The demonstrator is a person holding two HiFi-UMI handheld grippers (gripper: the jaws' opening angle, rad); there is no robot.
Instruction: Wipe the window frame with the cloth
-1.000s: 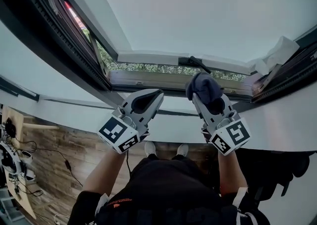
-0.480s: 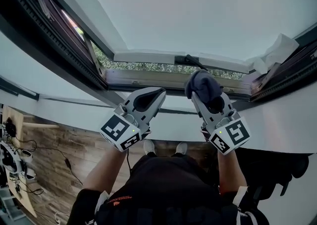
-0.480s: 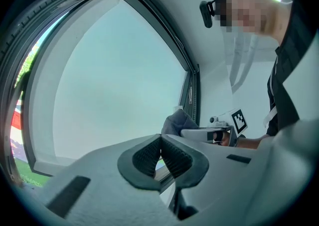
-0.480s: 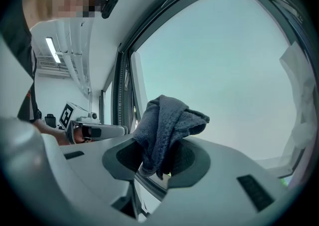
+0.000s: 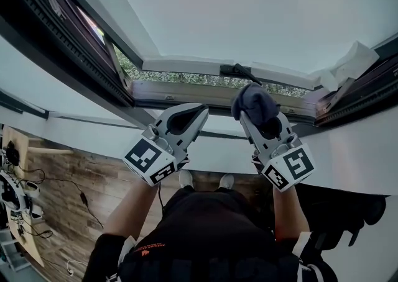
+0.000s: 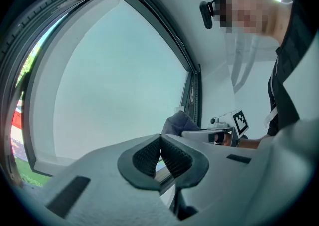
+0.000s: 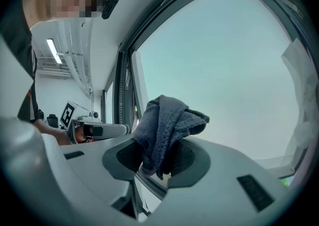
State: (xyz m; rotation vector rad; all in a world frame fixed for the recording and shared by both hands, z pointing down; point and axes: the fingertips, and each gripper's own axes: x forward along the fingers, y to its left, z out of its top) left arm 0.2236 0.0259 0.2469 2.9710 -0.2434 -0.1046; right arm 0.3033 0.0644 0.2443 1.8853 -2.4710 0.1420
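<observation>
Your right gripper [image 7: 157, 164] pinches the dark cloth [image 7: 167, 120], which bunches above its jaws, up against the far window frame [image 5: 180, 95]; whether it touches cannot be told. Your left gripper [image 6: 160, 156], just left of it, has its jaws pressed together on nothing. Only the head view shows the wooden floor [image 5: 62, 181] and your shoes [image 5: 185, 179]

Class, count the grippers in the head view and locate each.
2. The left gripper, shut and empty, points at the window frame; the right gripper, beside it, clamps the dark cloth. None seems hidden.
</observation>
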